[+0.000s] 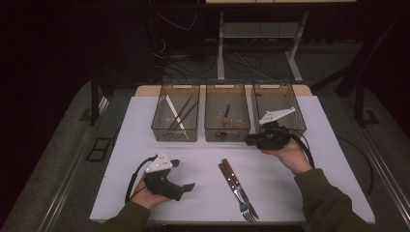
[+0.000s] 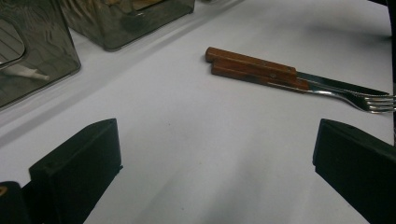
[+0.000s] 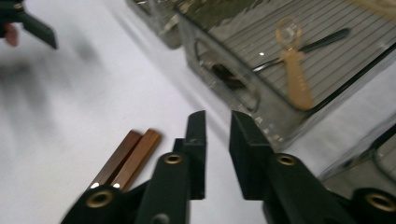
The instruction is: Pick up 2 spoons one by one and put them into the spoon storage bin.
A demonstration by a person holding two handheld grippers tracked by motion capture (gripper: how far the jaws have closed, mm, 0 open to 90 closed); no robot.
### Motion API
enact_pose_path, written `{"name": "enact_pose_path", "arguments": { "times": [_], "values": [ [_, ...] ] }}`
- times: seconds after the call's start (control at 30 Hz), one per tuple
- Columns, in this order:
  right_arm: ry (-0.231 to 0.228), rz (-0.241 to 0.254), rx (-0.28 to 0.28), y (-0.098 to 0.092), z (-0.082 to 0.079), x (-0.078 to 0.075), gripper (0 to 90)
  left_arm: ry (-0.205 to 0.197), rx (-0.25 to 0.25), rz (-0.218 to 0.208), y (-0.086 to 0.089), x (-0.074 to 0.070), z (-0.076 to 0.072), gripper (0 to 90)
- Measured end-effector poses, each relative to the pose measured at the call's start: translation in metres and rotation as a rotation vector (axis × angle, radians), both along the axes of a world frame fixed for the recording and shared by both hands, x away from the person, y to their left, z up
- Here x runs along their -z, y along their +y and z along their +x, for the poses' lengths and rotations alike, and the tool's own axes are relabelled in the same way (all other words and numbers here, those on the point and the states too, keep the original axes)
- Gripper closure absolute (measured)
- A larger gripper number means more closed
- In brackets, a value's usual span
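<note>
The wooden-handled knife [image 1: 230, 174] and fork [image 1: 240, 190] lie side by side, touching, at the lower middle of the high view on the white table [image 1: 309, 183], their long axes running from upper left to lower right, handles at the upper end and the tines toward the bottom edge. They sit between the two hands. The right gripper [image 1: 252, 140], in the middle right of that frame just in front of the three clear bins [image 1: 227, 133], points left, with the handle ends just below and left of its tip; in the right gripper view its jaws stand nearly together with nothing between them, and the two handles [image 3: 127, 157] show at lower left. The left gripper [image 1: 183, 175], at lower left, has its jaws wide apart and empty, facing the cutlery [image 2: 261, 72] across bare cloth. The right looks nearer to the handles, so I judge that it would have to open and drop toward them.
</note>
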State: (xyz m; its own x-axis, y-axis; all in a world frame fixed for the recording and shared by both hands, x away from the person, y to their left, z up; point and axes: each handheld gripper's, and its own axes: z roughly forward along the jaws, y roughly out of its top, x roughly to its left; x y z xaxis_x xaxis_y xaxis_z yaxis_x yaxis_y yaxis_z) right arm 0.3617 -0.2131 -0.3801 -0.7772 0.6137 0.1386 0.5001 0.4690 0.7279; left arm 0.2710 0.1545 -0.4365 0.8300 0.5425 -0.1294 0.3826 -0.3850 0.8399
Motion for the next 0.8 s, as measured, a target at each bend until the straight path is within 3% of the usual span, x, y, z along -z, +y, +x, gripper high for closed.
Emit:
{"name": "enact_pose_path", "arguments": {
  "times": [0.2, 0.8],
  "values": [
    [0.007, 0.013, -0.021, -0.005, -0.013, 0.006, 89.7, -0.002, 0.003, 0.0, 0.0, 0.0, 0.0, 0.0],
    [0.042, -0.011, -0.083, -0.015, -0.057, 0.025, 89.7, -0.002, 0.002, 0.004, 0.0, -0.001, -0.001, 0.0]
  ]
}}
